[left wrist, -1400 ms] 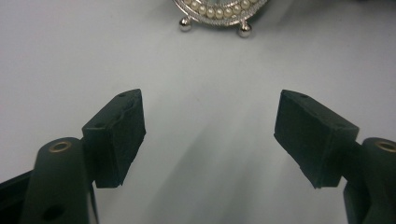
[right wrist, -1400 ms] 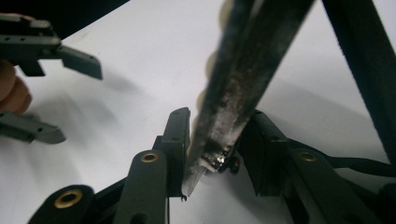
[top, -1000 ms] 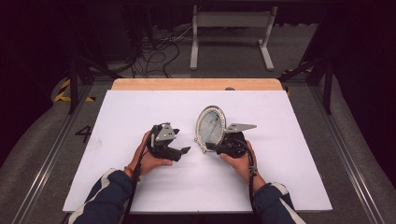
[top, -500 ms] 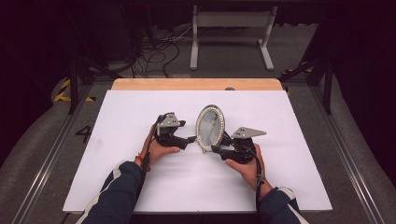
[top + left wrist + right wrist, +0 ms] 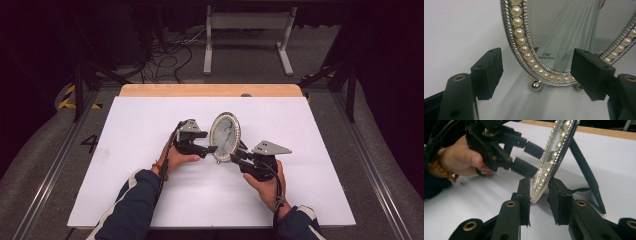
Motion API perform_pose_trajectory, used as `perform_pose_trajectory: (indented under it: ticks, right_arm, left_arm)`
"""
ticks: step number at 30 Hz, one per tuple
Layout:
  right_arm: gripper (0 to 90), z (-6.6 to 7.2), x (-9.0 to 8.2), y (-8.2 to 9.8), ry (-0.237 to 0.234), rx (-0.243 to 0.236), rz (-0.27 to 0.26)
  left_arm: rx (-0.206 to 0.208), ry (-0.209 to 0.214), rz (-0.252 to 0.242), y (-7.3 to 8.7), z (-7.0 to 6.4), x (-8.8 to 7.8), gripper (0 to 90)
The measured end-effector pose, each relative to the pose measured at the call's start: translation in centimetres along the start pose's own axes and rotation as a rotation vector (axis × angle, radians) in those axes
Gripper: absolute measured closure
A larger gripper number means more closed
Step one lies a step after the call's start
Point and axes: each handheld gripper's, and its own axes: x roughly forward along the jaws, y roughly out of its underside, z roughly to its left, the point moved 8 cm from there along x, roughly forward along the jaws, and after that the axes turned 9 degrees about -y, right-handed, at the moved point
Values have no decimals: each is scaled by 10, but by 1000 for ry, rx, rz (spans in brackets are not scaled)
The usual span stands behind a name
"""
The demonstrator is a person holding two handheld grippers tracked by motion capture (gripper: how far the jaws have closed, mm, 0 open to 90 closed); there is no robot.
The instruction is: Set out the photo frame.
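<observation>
An oval photo frame (image 5: 225, 136) with a pearl and silver rim stands upright mid-table on small ball feet, propped by a black back leg (image 5: 586, 175). My right gripper (image 5: 234, 157) comes in from the lower right. Its jaws have just been closing and now pinch the frame's bottom rim (image 5: 541, 187) from front and back. My left gripper (image 5: 212, 149) sits just left of the frame. Its jaws have just been closing a little but stand open, with the frame's lower edge (image 5: 544, 75) ahead of them and the pads (image 5: 487, 72) apart from it.
The white table top (image 5: 150, 190) has a wooden strip (image 5: 210, 90) along its far edge. Beyond the table are cables (image 5: 170, 55) on the floor and a grey stand (image 5: 247, 20). Metal rails (image 5: 55, 165) run along both sides.
The left hand has moved right, bringing its gripper up to the frame. The right hand has shifted slightly right and toward the near edge, staying at the frame's bottom rim.
</observation>
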Motion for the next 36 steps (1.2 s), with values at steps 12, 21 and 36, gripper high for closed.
perform_pose_trajectory:
  ticks: [12,21,36]
  right_arm:
    - [830,-4,-1,-7,32,5,-32]
    - [846,-7,-3,-9,39,19,-43]
    - [654,-2,0,-11,111,-16,-42]
  left_arm:
    - [35,9,57,6,-8,6,265]
    - [53,19,77,14,-13,7,309]
    - [-12,-30,-57,-26,2,1,206]
